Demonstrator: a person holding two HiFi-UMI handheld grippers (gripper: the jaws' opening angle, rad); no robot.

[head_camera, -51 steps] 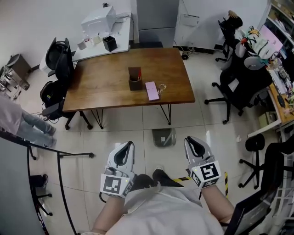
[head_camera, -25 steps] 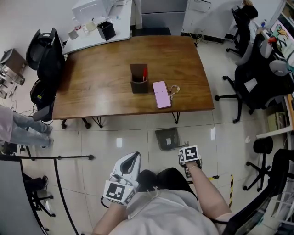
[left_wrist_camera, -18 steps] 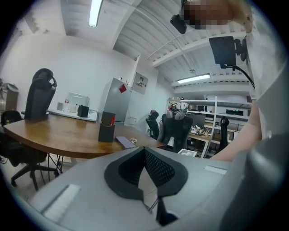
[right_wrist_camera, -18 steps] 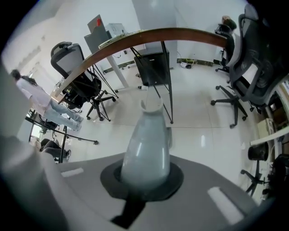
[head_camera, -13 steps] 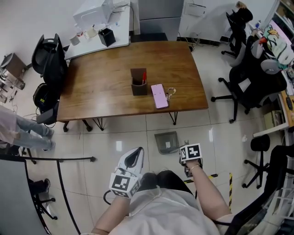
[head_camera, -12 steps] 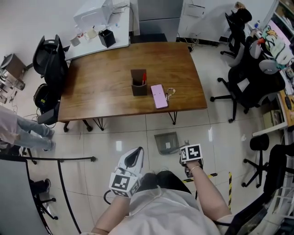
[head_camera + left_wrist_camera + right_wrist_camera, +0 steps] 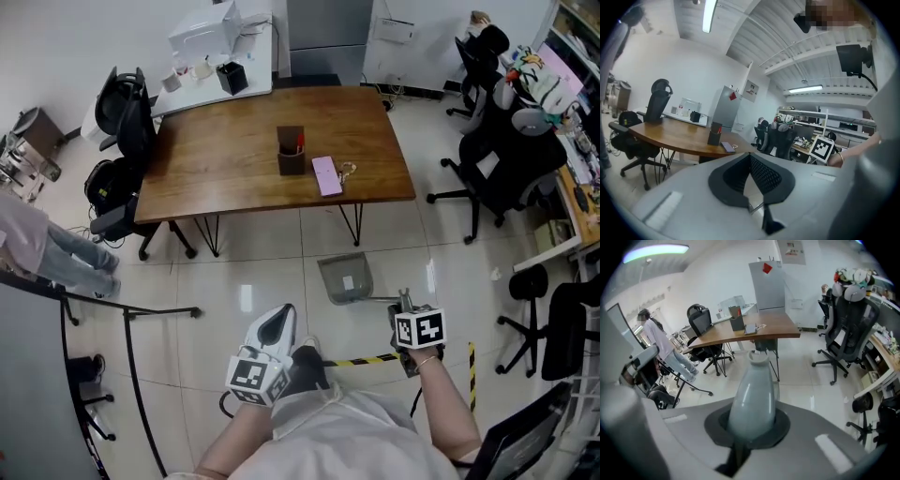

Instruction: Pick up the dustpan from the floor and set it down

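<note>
Around the table [image 7: 216,159]
Nearer than it, the dustpan [image 7: 344,278]; on it, a holder [image 7: 291,152] just left of a phone [image 7: 326,175].

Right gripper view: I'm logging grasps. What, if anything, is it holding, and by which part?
The right gripper holds the grey dustpan by the end of its handle, jaws shut on it. The left gripper holds nothing.

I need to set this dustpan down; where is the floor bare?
Bare tiles lie between the table and the striped floor tape, under the dustpan. Leftward, up to the black stand, is free too. Crowded: the office chairs at right.
</note>
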